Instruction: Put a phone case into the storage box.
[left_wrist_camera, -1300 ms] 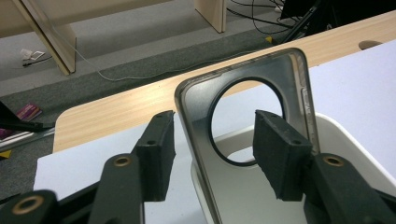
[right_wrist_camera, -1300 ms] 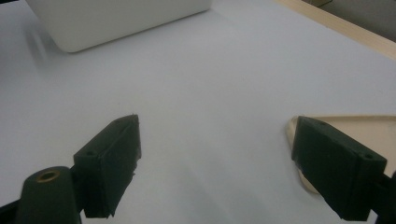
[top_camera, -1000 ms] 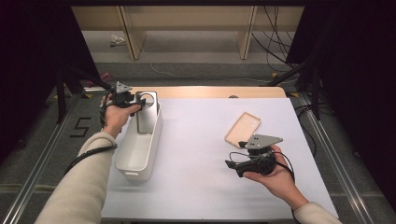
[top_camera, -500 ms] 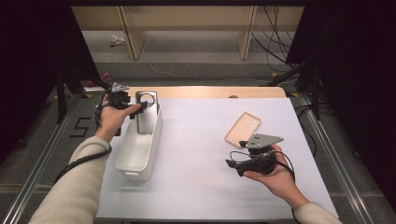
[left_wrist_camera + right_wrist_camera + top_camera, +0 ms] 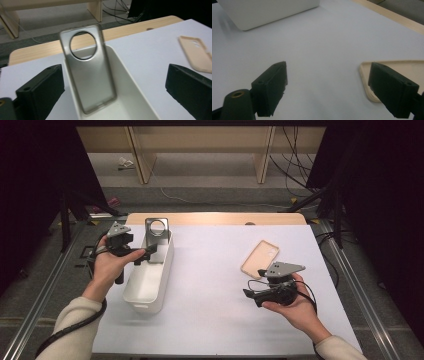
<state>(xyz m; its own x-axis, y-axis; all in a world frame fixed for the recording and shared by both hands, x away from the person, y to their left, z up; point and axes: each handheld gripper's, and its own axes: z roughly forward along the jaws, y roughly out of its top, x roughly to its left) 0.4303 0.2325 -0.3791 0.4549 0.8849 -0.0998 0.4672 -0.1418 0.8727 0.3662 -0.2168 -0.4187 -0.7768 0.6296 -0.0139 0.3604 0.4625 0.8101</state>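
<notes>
Inspection for lettering, labels, brands, numbers and signs: none can be read. The grey phone case (image 5: pixel 88 72) standing in the white bin (image 5: pixel 150 285) carries no print on the face turned to the left gripper view. The beige phone case (image 5: pixel 260 258), lying on the table sheet to the right of the bin, is likewise bare. The bin's wall shows no label. A pale mark on the floor left of the bin is too small to make out.
</notes>
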